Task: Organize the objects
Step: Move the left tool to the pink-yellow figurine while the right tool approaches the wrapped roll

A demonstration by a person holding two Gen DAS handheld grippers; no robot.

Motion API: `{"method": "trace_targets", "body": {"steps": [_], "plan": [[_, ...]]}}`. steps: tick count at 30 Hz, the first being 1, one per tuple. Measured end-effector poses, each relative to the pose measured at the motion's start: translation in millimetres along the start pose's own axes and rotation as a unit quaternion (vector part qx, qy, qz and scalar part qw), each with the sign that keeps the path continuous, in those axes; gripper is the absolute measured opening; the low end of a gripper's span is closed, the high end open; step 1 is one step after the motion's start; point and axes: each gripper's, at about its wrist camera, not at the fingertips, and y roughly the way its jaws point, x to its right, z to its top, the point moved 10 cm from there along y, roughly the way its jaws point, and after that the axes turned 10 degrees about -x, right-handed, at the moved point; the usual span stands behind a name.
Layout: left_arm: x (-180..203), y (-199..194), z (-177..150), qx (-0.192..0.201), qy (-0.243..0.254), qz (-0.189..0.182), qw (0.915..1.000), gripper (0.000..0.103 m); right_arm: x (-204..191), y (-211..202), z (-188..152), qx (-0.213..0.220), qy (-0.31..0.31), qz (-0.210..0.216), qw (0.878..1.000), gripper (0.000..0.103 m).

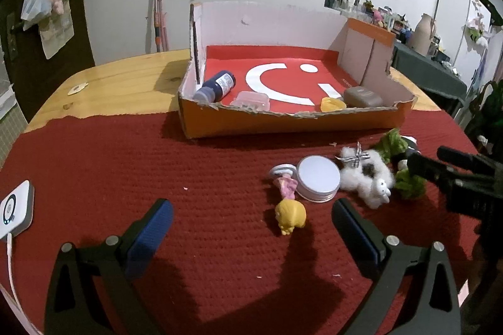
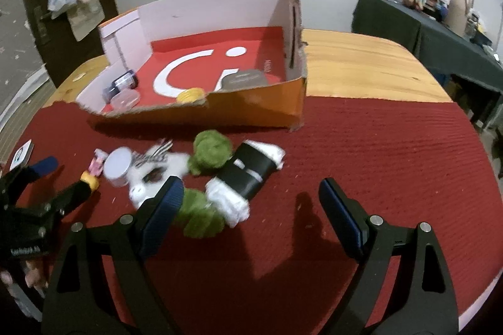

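Jaws of left gripper (image 1: 251, 221) and right gripper (image 2: 251, 196) gape wide, empty, above toys on the red mat (image 1: 188, 159).

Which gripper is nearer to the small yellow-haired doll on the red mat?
Left. The left gripper is open, with the yellow-haired doll lying between its fingers. The right gripper is open over the green plush, farther right.

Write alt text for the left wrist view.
The open left gripper hovers over a red mat before a yellow-headed figurine, round tin and white plush. Behind, a torn cardboard box holds a blue bottle.
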Motion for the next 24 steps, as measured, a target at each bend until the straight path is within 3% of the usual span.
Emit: {"method": "trace_targets", "body": {"steps": [7,14,24], "plan": [[-0.9,3.5,4.3,-0.005,0.01,0.004,0.9999,0.103,-0.1,13.3,6.1,-0.028,-0.007,-0.014,0.999,0.088],[-1.7,10.6,3.5,-0.017,0.013,0.003,0.9998,0.103,-4.2,19.0,-3.6,-0.047,-0.017,0.005,0.999,0.088],[-0.4,13.4,2.3,-0.023,0.022,0.003,0.9995,0.103,25.4,10.5,-4.5,-0.058,0.01,0.016,0.998,0.089]]}}
